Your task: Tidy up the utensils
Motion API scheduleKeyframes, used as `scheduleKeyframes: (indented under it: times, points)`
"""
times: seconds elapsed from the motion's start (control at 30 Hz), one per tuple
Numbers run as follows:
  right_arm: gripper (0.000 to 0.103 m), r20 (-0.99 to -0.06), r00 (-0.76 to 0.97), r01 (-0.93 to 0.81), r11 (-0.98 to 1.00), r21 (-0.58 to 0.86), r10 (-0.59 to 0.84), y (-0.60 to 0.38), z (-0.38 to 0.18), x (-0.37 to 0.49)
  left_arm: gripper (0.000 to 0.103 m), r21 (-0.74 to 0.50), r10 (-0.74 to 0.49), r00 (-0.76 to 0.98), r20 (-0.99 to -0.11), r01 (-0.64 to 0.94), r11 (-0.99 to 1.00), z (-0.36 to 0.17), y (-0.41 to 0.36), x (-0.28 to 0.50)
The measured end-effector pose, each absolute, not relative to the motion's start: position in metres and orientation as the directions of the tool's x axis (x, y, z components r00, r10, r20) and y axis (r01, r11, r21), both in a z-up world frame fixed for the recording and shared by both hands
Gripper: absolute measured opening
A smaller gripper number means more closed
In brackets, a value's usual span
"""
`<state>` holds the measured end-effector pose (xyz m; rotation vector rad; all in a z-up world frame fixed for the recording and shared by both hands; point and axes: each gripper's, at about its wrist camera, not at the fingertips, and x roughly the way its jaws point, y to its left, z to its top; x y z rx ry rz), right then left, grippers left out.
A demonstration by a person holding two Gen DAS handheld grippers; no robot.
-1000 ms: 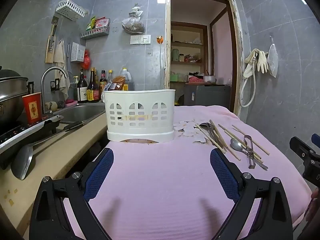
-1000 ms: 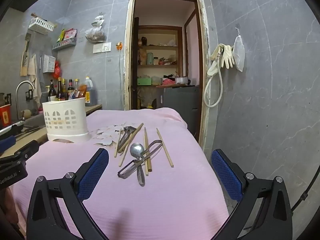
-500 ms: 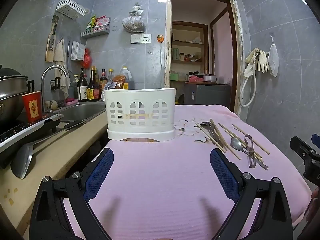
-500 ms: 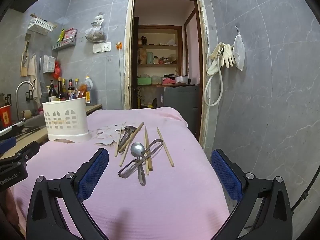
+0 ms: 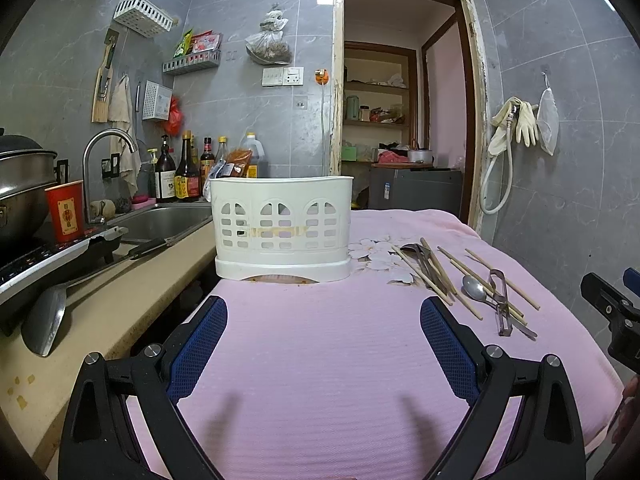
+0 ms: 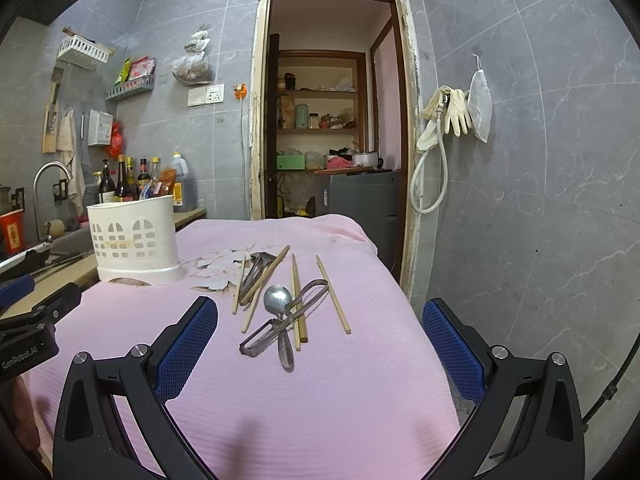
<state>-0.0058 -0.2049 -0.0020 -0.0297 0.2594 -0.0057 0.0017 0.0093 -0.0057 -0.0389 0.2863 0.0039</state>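
A white perforated utensil holder (image 5: 282,228) stands on the pink cloth (image 5: 320,360), straight ahead of my left gripper (image 5: 323,320), which is open and empty. The holder also shows at the left in the right wrist view (image 6: 134,240). A pile of utensils lies ahead of my right gripper (image 6: 320,328), which is open and empty: a metal spoon (image 6: 279,312), a metal peeler (image 6: 286,324), several wooden chopsticks (image 6: 333,294) and darker metal utensils (image 6: 256,266). In the left wrist view the spoon (image 5: 474,290) lies to the right.
A counter (image 5: 100,312) with a sink (image 5: 160,222), faucet, bottles, a red cup (image 5: 66,210), a stove and a spatula (image 5: 48,316) runs along the left. A doorway (image 6: 332,120) is behind the table. A tiled wall (image 6: 520,200) is close on the right.
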Motion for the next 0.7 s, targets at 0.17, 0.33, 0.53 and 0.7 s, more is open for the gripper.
scheduleKeyframes:
  times: [0.17, 0.33, 0.53, 0.7]
  points:
    - [0.103, -0.256, 0.967, 0.001, 1.000, -0.030, -0.009, -0.2043, -0.0024, -0.0055, 0.095, -0.037, 0.001, 0.959, -0.283, -0.012, 0.999, -0.0043, 0.0076, 0.0021]
    - [0.103, -0.256, 0.967, 0.001, 1.000, -0.031, -0.009, -0.2045, -0.0025, -0.0053, 0.095, -0.037, 0.000, 0.959, -0.282, -0.011, 0.999, -0.0043, 0.0073, 0.0020]
    - [0.103, -0.255, 0.967, -0.002, 0.999, -0.032, -0.006, -0.2016, -0.0023, -0.0071, 0.095, -0.036, 0.000, 0.959, -0.283, -0.011, 0.999, -0.0040, 0.0069, 0.0020]
    - [0.103, -0.255, 0.967, -0.002, 0.999, -0.032, -0.007, -0.2000, -0.0029, -0.0072, 0.095, -0.036, 0.000, 0.959, -0.283, -0.011, 0.999, -0.0039, 0.0069, 0.0020]
